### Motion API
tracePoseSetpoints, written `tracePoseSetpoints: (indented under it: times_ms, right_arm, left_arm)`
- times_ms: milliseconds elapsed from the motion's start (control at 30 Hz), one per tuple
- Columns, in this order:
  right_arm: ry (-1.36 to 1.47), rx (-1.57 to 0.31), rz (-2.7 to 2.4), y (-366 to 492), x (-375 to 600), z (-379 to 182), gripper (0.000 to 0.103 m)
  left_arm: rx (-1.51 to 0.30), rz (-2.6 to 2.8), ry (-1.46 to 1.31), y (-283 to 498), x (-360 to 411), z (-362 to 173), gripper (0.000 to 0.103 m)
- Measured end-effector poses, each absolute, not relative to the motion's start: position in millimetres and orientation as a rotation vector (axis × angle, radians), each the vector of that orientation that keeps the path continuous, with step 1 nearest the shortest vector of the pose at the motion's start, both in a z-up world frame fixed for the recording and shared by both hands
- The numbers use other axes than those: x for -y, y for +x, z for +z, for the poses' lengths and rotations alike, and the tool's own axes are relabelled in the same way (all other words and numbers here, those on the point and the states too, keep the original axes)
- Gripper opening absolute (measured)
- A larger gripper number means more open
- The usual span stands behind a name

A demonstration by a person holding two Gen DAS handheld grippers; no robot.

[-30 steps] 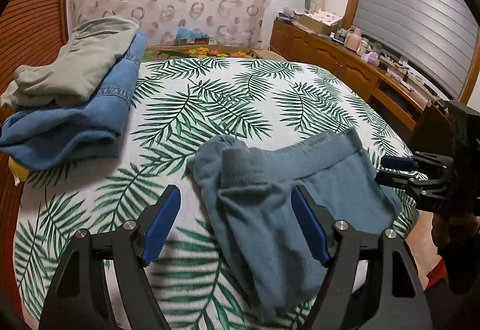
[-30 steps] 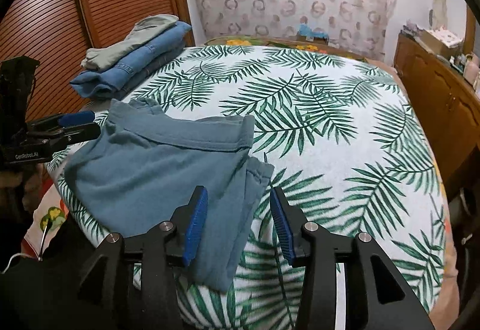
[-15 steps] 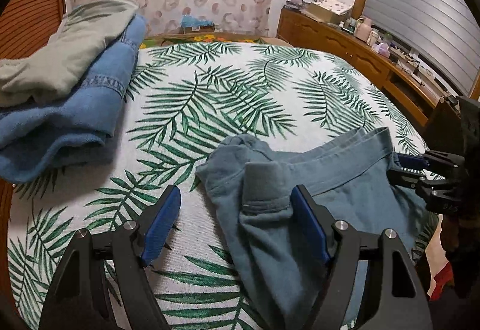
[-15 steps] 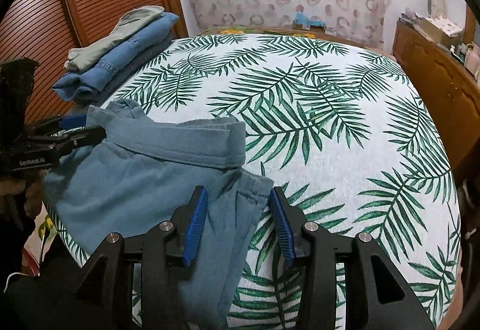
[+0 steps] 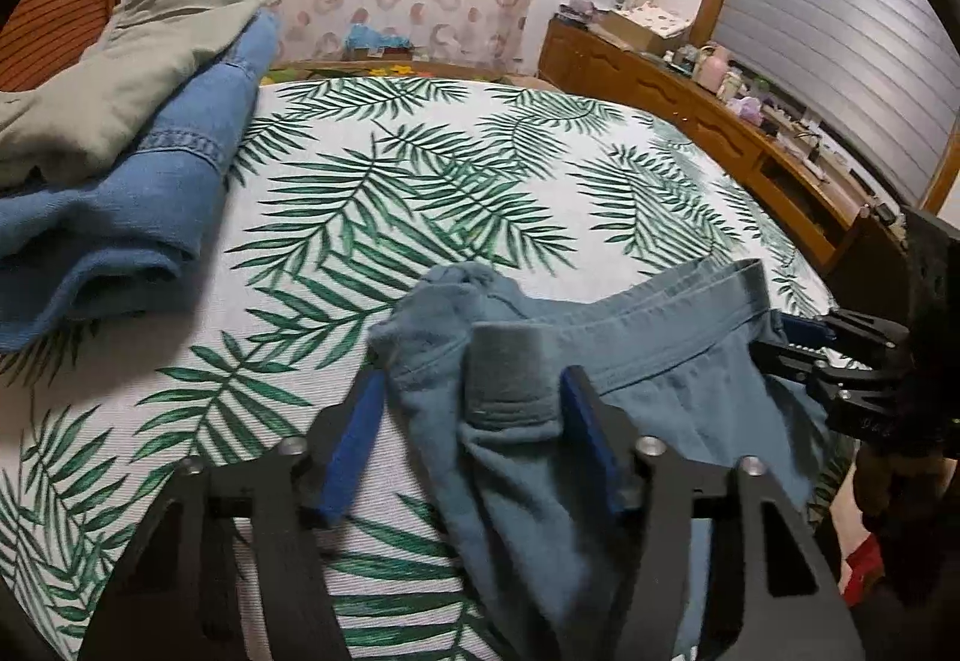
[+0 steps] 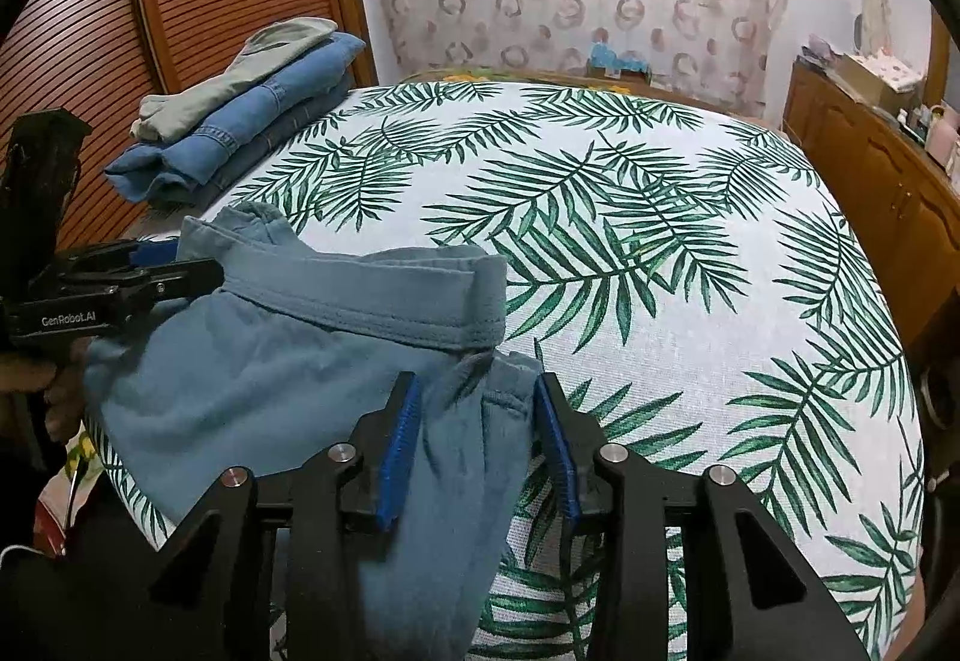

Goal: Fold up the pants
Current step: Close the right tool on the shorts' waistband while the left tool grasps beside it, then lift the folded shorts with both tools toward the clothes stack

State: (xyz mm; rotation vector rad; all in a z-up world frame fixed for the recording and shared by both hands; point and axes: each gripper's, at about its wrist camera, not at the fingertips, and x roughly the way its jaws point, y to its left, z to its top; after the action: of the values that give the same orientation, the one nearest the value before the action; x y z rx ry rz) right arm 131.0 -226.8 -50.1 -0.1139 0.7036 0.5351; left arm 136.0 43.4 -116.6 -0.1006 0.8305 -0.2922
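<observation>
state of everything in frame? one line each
Teal pants: partly folded, waistband across the near bed edge, legs hanging off.
Left tongs: closing, pants corner between the pads.
Right tongs: closing, pants fabric between the pads.
Jeans stack: folded, far corner.
Bedspread: spread flat.

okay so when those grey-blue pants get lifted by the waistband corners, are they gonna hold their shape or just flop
Likely flop: the grey-blue pants already bunch and crease between the closing left hand-held gripper and closing right hand-held gripper. The thicker waistband should hold a line better. The legs draping over the bed edge will probably hang.
</observation>
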Motion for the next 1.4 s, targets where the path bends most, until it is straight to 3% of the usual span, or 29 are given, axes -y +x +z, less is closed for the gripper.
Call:
tracePoseSetpoints:
  times_ms: [300,367,967,1400]
  right_arm:
    - [-0.081,-0.716,0.584,132.3,227.2,-50.1,0.014]
    - [-0.07,-0.717,0.588,132.1,228.5,-50.1,0.013]
    - [-0.048,-0.545,0.606,90.1,242.0,-4.2,0.011]
    - [-0.062,-0.468,0.609,72.7,251.9,13.9,0.011]
  left_arm:
    - [-0.826,-0.341,-0.146,132.0,-39.5,-112.6,0.023]
    - [-0.803,-0.33,-0.141,127.5,-37.6,-108.0,0.022]
    - [-0.567,-0.344,-0.123,77.6,-30.1,-37.8,0.02]
    - [-0.489,-0.345,-0.104,66.5,-30.0,-15.4,0.02]
